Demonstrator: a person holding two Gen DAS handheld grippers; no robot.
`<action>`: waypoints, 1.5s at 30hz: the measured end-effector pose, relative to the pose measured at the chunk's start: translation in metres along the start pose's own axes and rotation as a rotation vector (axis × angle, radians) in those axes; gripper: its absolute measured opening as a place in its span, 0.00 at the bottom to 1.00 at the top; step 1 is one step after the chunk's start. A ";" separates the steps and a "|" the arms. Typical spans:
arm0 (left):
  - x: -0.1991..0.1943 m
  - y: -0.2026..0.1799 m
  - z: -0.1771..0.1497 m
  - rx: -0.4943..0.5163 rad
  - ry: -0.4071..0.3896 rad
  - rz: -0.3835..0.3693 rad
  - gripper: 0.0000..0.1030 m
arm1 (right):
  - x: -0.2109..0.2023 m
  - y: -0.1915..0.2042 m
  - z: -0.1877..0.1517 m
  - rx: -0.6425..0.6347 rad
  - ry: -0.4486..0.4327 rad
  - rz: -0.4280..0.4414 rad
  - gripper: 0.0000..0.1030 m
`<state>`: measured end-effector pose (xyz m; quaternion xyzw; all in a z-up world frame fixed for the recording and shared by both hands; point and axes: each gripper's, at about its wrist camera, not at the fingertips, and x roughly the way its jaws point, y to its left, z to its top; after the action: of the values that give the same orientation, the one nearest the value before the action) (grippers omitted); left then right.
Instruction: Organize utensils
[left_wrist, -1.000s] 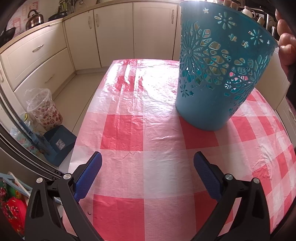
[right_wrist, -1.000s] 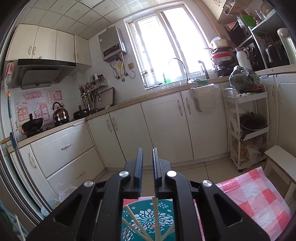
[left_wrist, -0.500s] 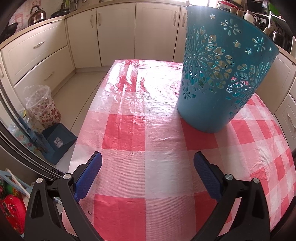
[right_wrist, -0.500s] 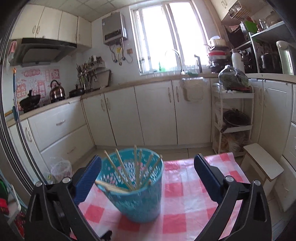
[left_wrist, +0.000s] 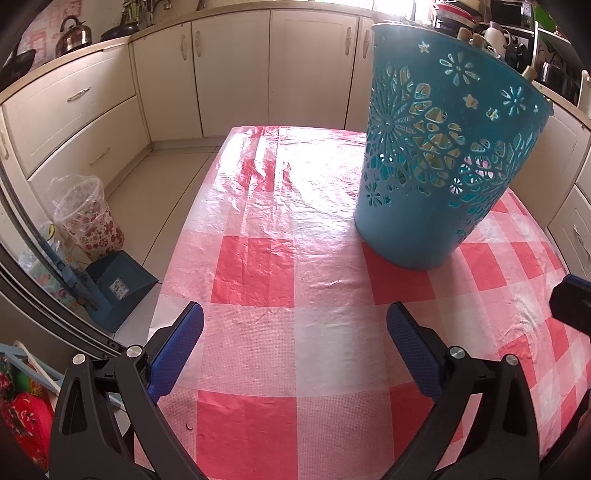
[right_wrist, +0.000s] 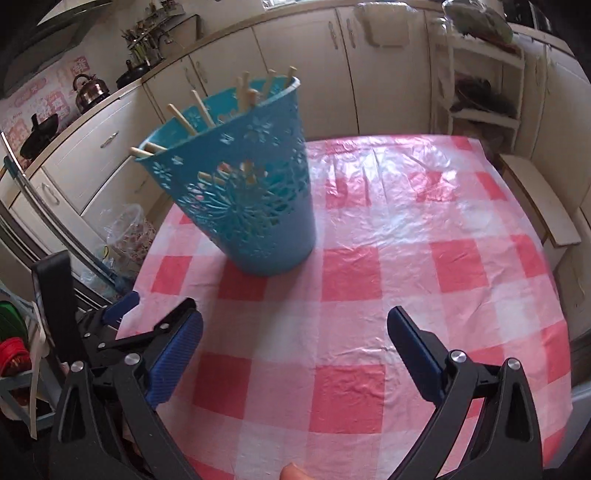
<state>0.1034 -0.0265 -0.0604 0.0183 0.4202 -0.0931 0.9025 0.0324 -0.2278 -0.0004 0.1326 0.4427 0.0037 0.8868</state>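
Note:
A tall teal basket (left_wrist: 443, 155) (right_wrist: 243, 192) with cut-out flower patterns stands on the red-and-white checked tablecloth (left_wrist: 295, 295) (right_wrist: 369, 280). Several wooden utensils (right_wrist: 207, 107) stick up out of it and lean on its rim. My left gripper (left_wrist: 293, 345) hovers open over the cloth, short of the basket, with nothing between its blue pads. My right gripper (right_wrist: 295, 350) is open wide and empty too, pointing down at the cloth in front of the basket. One tip of the right gripper (left_wrist: 570, 304) shows at the right edge of the left wrist view.
Cream kitchen cabinets (left_wrist: 236, 74) run around the table. On the floor to the left stand a bag-lined floral bin (left_wrist: 88, 218) and a blue dustpan (left_wrist: 118, 284). A kettle (right_wrist: 90, 92) sits on the counter; a white stool (right_wrist: 543, 206) stands off the table's right side.
The right gripper's jaws went from nearly shut to wide open, and it tilted down and sank from above the basket toward the cloth. The left gripper stayed put.

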 end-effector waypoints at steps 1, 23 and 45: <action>-0.001 0.001 0.001 -0.005 -0.003 0.011 0.93 | 0.003 -0.002 -0.001 -0.008 -0.005 -0.041 0.93; -0.123 0.005 0.001 0.021 -0.111 0.084 0.93 | -0.051 0.029 -0.026 -0.138 -0.133 -0.108 0.93; -0.289 0.014 -0.048 0.019 -0.208 0.109 0.93 | -0.189 0.085 -0.070 -0.168 -0.293 -0.041 0.93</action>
<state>-0.1116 0.0371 0.1283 0.0398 0.3217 -0.0494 0.9447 -0.1287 -0.1533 0.1278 0.0479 0.3097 0.0031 0.9496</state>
